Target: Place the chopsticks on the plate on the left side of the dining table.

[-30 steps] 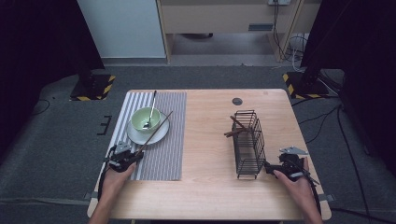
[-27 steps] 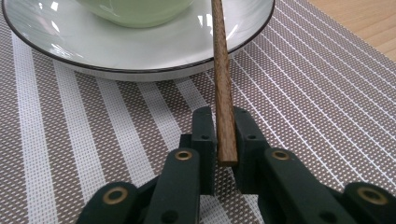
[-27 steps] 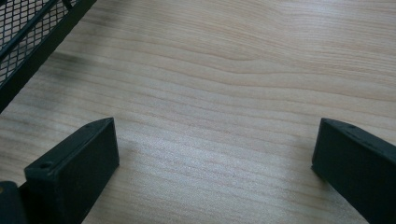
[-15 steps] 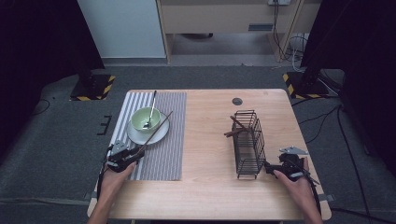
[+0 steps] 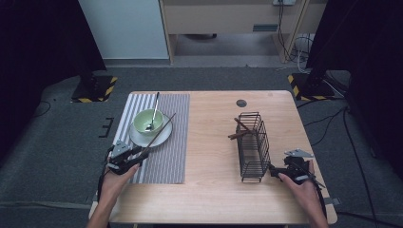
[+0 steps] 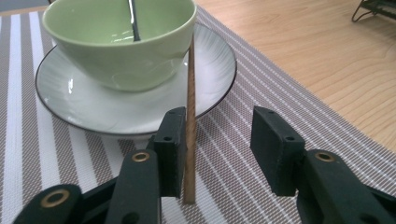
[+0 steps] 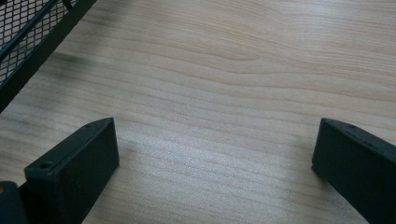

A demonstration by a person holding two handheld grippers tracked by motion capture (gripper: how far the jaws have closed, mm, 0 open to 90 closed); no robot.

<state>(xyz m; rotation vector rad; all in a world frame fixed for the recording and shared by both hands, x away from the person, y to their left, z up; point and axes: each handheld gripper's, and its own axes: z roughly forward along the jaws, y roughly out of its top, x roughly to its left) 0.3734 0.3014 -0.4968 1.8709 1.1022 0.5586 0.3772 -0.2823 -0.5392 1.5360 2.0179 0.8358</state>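
The chopstick (image 6: 189, 140) is left propped on the plate (image 6: 70, 100) rim as the left gripper (image 6: 219, 144) jaws, just opened, stand apart and unclamped.

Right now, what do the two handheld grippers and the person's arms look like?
Both the left gripper and the right gripper are black, each with two blocky rectangular jaw pads, brass-coloured pivot rivets, and a grey three-cornered plate on top. A dark cable trails from each. The forearms are bare, with no sleeves or gloves.

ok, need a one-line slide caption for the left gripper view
Left claw open around a wooden chopstick that leans on the green bowl and white plate, over a striped placemat.
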